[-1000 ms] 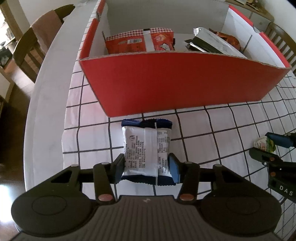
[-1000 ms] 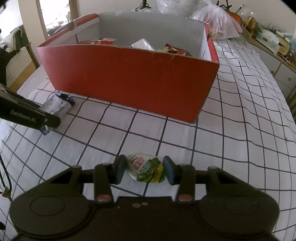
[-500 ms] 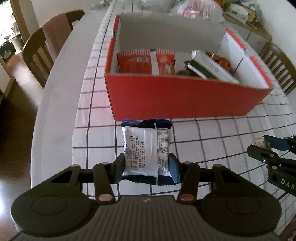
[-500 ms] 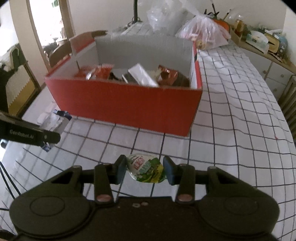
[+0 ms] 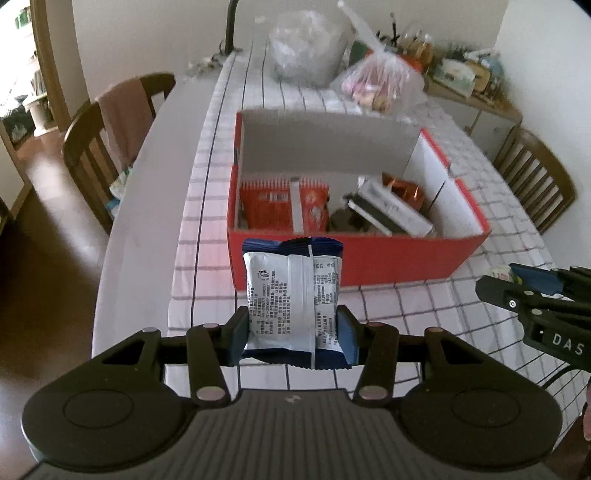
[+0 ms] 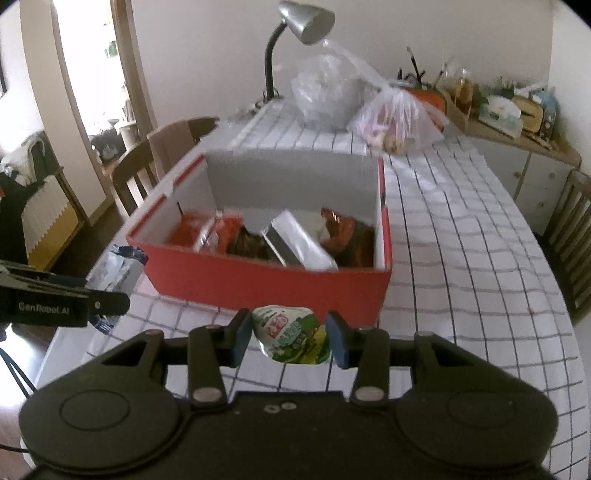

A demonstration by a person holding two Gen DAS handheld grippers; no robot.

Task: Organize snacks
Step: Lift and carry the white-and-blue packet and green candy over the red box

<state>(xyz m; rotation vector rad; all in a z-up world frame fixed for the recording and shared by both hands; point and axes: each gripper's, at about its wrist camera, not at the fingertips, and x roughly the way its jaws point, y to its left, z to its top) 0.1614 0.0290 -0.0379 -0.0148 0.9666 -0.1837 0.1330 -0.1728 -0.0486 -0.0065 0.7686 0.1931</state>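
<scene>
Red box [image 5: 369, 258] now lower, both hand-held grippers risen, left [image 5: 291, 332] clamping white packet [image 5: 291, 295], right [image 6: 290, 338] pinching green (perhaps jelly) cup [image 6: 291, 339]

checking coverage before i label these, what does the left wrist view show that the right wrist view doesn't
Only the left wrist view: the printed back of the white-and-blue snack packet clamped in the left gripper.

Only the right wrist view: the lamp head and the green jelly cup face-on in the right gripper.

Both: the red box holding snacks, the checked tablecloth, and the plastic bags behind the box.
</scene>
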